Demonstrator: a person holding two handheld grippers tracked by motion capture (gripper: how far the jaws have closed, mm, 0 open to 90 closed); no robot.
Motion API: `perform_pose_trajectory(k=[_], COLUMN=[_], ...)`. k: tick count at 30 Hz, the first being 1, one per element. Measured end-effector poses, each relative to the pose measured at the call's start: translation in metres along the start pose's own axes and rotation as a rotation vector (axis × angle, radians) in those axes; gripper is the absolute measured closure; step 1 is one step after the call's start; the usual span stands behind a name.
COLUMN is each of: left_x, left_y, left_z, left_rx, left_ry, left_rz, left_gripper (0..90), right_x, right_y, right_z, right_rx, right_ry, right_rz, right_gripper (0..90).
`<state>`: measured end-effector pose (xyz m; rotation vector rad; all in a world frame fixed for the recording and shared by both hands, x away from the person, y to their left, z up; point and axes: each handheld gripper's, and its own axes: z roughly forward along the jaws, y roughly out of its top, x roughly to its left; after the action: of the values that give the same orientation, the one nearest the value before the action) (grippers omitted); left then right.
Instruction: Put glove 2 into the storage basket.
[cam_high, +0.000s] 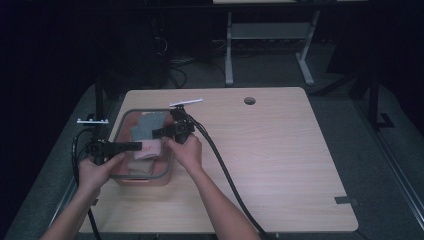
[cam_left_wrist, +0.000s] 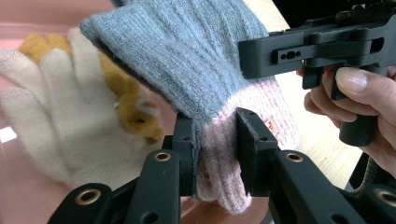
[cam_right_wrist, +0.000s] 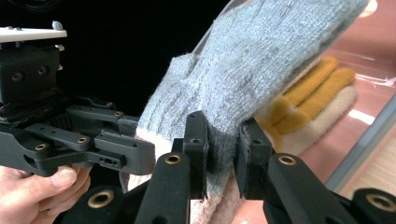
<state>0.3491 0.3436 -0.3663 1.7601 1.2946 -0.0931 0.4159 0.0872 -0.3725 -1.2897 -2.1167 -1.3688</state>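
A grey knitted glove with a pink cuff is held above a pink bin that has a grey rim, at the table's left. My left gripper comes in from the left. In the left gripper view its jaws are shut on the pink cuff of the glove. My right gripper reaches in from the right, and in its own view it pinches the grey glove just above the cuff. The two grippers sit close together on the glove.
A cream glove and a yellow glove lie in the bin under the grey one. The wooden table has a cable hole at the back and a strip of tape at the front right. Black cables trail across it.
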Motion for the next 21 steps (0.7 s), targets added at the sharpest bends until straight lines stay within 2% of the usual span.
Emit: perform_pose_trajectory(k=[11,18,21], left_x=[0.011,0.013,0.015], left_y=[-0.004,-0.008,-0.009], left_z=[-0.001,-0.001,-0.002], left_rx=[0.014,0.018,0.016], left_ry=[0.02,0.059,0.06], left_rz=[-0.019,-0.001,-0.002], left_gripper=[72.4,72.5,72.4], right_x=[-0.004,-0.006,-0.005], right_y=[-0.001,-0.001,0.0], right_z=[0.015,0.023,0.024], right_rx=[0.029,0.06,0.061], right_ry=[0.001,-0.009,-0.014], right_rz=[0.014,0.005,0.008], right_gripper=[75.6,74.3,73.5])
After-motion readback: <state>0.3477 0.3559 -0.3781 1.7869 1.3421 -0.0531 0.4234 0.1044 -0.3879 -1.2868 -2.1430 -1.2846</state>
